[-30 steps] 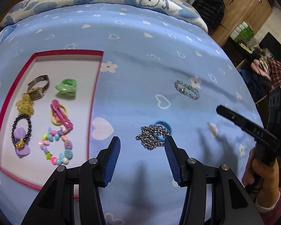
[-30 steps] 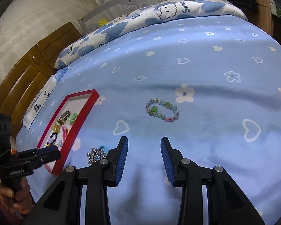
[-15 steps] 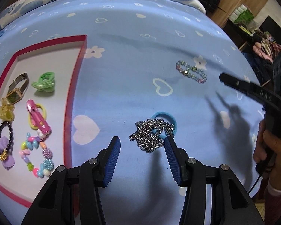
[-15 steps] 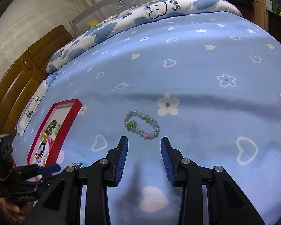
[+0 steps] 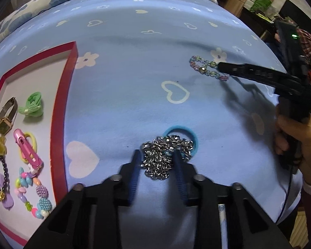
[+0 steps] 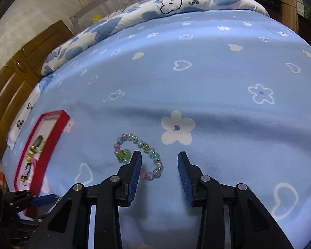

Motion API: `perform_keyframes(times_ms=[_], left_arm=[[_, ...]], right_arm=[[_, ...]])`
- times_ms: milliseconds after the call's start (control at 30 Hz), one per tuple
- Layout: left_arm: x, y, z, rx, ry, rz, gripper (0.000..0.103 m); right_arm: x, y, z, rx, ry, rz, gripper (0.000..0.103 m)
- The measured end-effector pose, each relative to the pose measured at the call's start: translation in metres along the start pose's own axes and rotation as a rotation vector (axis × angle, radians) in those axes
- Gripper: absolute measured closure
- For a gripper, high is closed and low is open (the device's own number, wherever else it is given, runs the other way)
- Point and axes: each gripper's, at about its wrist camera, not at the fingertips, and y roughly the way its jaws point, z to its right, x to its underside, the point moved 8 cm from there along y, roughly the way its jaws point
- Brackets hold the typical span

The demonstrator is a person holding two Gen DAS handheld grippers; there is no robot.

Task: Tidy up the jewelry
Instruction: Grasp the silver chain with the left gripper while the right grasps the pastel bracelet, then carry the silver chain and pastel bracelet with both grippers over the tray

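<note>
While the red-rimmed tray (image 5: 71,66) sits at the left edge of the blue bedsheet (image 5: 134,62), it holds a gold watch (image 5: 7,115), a green bow (image 5: 32,104), a pink hair clip (image 5: 28,150) on a yellow ring, a dark bead bracelet with a purple bow (image 5: 2,180) and a pastel bead bracelet (image 5: 32,193). Toward the near edge of the sheet, at its middle, the left gripper (image 5: 156,161) has its blue-padded fingers spread either side of a silver chain (image 5: 162,155), which lies heaped on a blue hair tie (image 5: 186,129); whether the pads touch the chain cannot be told. Farther right on the sheet lies a clear bead bracelet (image 6: 139,155) with a green charm. The right gripper (image 6: 159,166) hangs just over it with fingers wide apart, the left finger (image 6: 134,166) lying across the loop and the other finger clear of the beads on the bare sheet
</note>
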Motion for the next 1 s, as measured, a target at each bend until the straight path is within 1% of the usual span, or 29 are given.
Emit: perform_keyframes(times_ms=[67,100,133,200,233,267,367,633,900,1000], left_arm=[[0.000,0.001,0.000,0.007,0.004,0.004,0.087],[0.000,0.001,0.000,0.009,0.006,0.007,0.087],[0.000,0.000,-0.001,0.012,0.004,0.011,0.088],[0.000,-0.001,-0.002,0.016,-0.001,0.020,0.088],[-0.001,-0.003,-0.002,0.019,-0.004,0.026,0.088],[0.000,-0.005,-0.003,0.020,-0.007,0.030,0.089],[-0.001,-0.015,-0.003,0.034,-0.013,0.058,0.094],[-0.007,-0.058,-0.001,0.067,-0.015,0.157,0.095],[-0.003,-0.100,-0.008,0.073,-0.037,0.239,0.095],[0.000,-0.114,-0.011,0.072,-0.045,0.264,0.095]], right_arm=[[0.002,0.007,-0.001,0.017,-0.017,-0.007,0.067],[0.002,0.008,-0.001,0.028,-0.027,-0.003,0.071],[0.001,0.009,-0.002,0.046,-0.040,0.000,0.080],[0.002,0.009,-0.001,0.061,-0.046,-0.001,0.094],[0.002,0.008,0.000,0.060,-0.043,-0.001,0.095],[0.002,0.007,0.000,0.056,-0.040,0.001,0.096],[0.004,0.001,0.000,0.043,-0.029,0.006,0.096],[0.015,-0.033,-0.016,-0.029,0.001,0.041,0.096],[0.024,-0.070,-0.048,-0.108,0.000,0.075,0.096],[0.026,-0.080,-0.059,-0.122,-0.014,0.085,0.096]])
